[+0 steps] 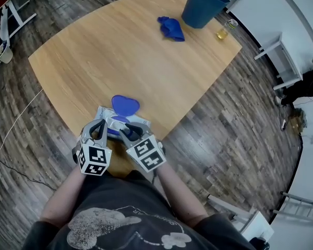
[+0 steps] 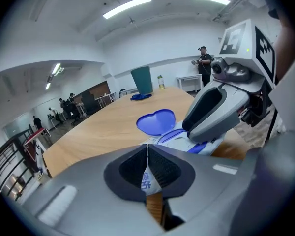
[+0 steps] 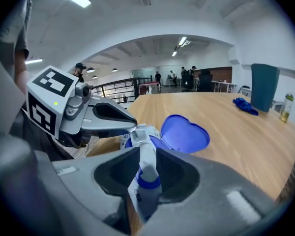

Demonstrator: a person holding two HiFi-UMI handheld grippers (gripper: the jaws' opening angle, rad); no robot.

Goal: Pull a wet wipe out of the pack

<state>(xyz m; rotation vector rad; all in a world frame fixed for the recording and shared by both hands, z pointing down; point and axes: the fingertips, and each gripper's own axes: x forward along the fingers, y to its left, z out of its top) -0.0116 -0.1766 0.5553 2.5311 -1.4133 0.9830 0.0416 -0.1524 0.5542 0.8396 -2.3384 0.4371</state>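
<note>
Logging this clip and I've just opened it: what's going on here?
A person works two grippers over an open wet wipe pack on the table, its blue lid flipped back. The left gripper is shut on the pack's edge, pinning it. The right gripper appears closed on a wipe standing out of the opening; it isn't pulled free yet.

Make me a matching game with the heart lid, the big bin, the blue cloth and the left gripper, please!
Things:
1. heart lid
2. bin
3. blue cloth
4. left gripper

States:
A. crumpled beside the bin
B. shut on the edge of the pack
C. flipped open
D. upright at the far end of the table

Pairs: 1-C, 2-D, 3-A, 4-B.
</note>
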